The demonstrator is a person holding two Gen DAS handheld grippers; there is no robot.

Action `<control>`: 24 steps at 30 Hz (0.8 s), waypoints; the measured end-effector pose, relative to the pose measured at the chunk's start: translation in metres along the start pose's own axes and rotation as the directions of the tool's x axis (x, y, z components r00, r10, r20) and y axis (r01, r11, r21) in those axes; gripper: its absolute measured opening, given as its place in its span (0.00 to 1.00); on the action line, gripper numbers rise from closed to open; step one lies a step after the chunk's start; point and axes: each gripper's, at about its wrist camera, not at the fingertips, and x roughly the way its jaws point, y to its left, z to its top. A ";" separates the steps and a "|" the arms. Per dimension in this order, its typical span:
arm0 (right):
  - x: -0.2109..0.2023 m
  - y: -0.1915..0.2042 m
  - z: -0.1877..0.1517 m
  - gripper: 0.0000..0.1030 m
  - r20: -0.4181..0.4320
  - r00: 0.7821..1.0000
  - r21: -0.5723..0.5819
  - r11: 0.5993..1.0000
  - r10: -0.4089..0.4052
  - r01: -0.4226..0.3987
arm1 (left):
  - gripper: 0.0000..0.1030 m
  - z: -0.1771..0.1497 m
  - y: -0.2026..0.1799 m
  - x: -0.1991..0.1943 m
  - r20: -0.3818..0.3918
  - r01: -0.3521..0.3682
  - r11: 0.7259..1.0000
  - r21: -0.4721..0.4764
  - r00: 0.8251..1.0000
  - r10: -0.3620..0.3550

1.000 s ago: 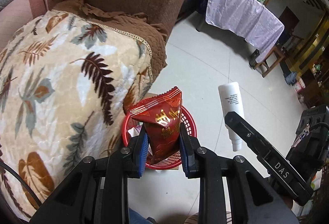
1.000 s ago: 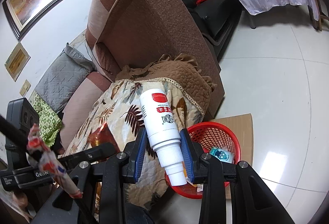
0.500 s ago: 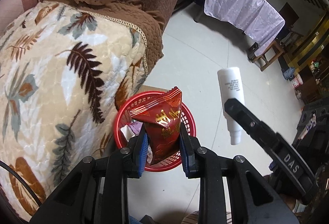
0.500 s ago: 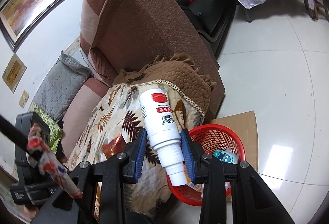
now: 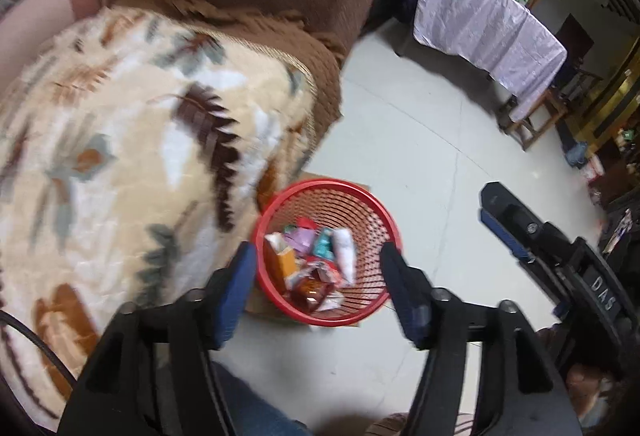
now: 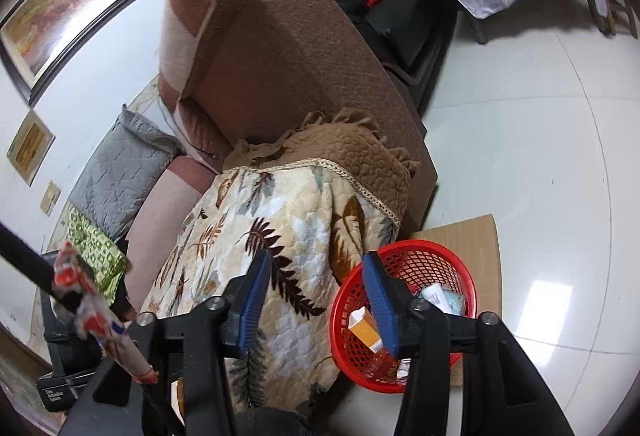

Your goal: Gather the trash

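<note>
- The left gripper (image 5: 316, 288) hangs over the red mesh basket (image 5: 376, 204) with its blue-padded fingers (image 5: 236, 288) spread wide and nothing between them.
- The right gripper (image 6: 318, 300) is likewise wide open and empty; its fingers (image 6: 380, 300) frame the edge of the leaf-print blanket (image 6: 280, 220) and the near rim of the basket.
- The trash lies in the basket: a crumpled red foil snack bag (image 5: 314, 286), a white bottle (image 5: 345, 250), an orange carton (image 5: 282, 262) and a few small wrappers (image 5: 310, 238), all loosely piled.
- The basket stands on a sheet of cardboard (image 6: 476, 236) on the tiled floor (image 5: 420, 140), just beside the blanket-draped sofa (image 6: 280, 48).
- In the right wrist view a red-and-white wrapper (image 6: 100, 320) shows by the left gripper's body; whether it is hanging from it or lying behind it I cannot tell.
- Handling, as a judgement: the foil bag is light, crinkly and slippery, so a pinch across a folded edge would hold best; the bottle is stiff and smooth and is best taken across its body.
- The basket looks light and flexible, so a knock on its rim could tip or slide it off the cardboard.
- No other loose trash is clear on the blanket or floor; the left view is blurred.
</note>
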 end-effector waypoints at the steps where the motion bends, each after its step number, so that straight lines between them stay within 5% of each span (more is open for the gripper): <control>1: -0.004 0.004 0.000 0.57 0.005 1.000 -0.014 1.000 -0.004 0.005 | 0.67 -0.003 0.000 -0.008 0.018 -0.023 1.000 0.005 1.000 0.022; 6: -0.027 0.031 -0.010 0.68 0.020 0.999 -0.086 0.996 -0.038 0.039 | 0.70 -0.025 0.002 -0.049 0.081 -0.119 0.992 0.029 0.990 0.116; 11: -0.052 0.060 -0.025 0.72 0.027 0.994 -0.180 0.977 -0.108 0.111 | 0.71 -0.053 0.006 -0.112 0.224 -0.209 0.978 -0.003 0.953 0.204; 18: -0.083 0.080 -0.039 0.75 0.063 0.986 -0.265 0.950 -0.153 0.164 | 0.80 -0.070 -0.001 -0.167 0.330 -0.219 0.975 -0.033 0.919 0.217; 24: -0.099 0.085 -0.043 0.77 0.082 0.983 -0.272 0.945 -0.164 0.181 | 0.80 -0.076 -0.012 -0.184 0.335 -0.176 0.984 -0.014 0.927 0.171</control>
